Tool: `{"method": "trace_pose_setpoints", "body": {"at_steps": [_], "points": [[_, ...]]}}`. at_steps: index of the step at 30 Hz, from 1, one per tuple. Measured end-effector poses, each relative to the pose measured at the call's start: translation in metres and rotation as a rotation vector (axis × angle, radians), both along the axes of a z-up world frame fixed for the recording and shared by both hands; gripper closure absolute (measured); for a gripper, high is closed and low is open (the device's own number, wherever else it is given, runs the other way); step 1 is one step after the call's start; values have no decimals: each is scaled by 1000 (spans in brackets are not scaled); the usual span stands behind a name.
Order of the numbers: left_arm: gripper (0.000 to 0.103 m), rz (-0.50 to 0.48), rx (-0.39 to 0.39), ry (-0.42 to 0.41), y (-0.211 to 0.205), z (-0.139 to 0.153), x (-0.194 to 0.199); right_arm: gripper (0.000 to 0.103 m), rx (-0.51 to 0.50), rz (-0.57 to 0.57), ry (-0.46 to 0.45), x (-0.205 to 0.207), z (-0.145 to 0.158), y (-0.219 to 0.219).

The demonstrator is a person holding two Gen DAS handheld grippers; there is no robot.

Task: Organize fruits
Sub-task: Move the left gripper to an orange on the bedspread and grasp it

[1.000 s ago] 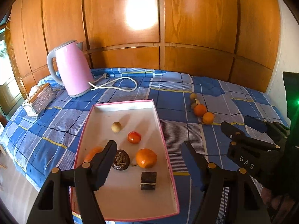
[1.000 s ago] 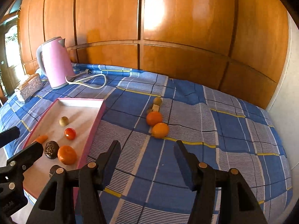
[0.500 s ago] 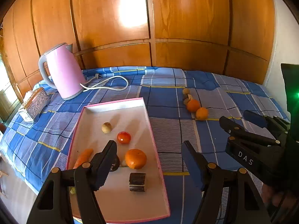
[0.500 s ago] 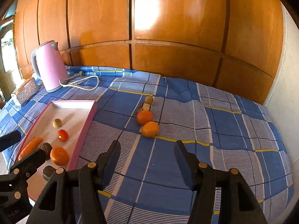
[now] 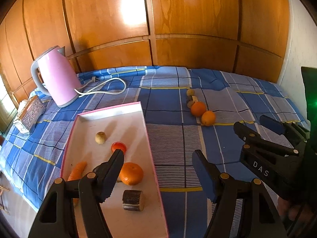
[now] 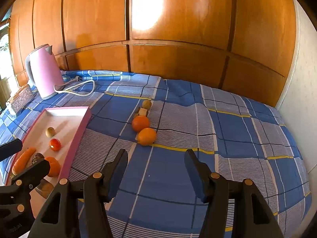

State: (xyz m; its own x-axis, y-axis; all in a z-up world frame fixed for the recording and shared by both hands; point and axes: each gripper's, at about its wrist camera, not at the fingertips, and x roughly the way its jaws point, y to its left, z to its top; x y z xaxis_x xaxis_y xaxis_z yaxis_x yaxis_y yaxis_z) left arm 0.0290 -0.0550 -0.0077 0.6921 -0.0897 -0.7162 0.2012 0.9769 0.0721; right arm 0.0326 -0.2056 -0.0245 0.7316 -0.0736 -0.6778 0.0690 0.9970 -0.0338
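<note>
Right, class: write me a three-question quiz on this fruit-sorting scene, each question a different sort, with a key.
1. True or false: the two round orange fruits on the blue checked cloth lie inside the pink-rimmed white tray.
2. Which stands nearest the pink electric kettle? A white cord B carrot C dark log-shaped piece
3. Fill in: both tools' jaws stand ____.

Key: 1 false; 2 A; 3 open.
</note>
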Motion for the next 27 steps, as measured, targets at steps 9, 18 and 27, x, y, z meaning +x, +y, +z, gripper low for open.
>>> {"method": "trace_pose_setpoints", "body": {"at_steps": [9, 18, 27], "points": [[31, -26, 3, 43, -17, -10, 22, 43, 25, -16, 41, 10, -15, -15], [40, -24, -116, 173, -23, -25, 83, 43, 78, -41, 110, 19, -38, -47], [60, -109, -194, 255, -50, -39, 135, 43, 108, -44, 141, 29, -49, -60]]}}
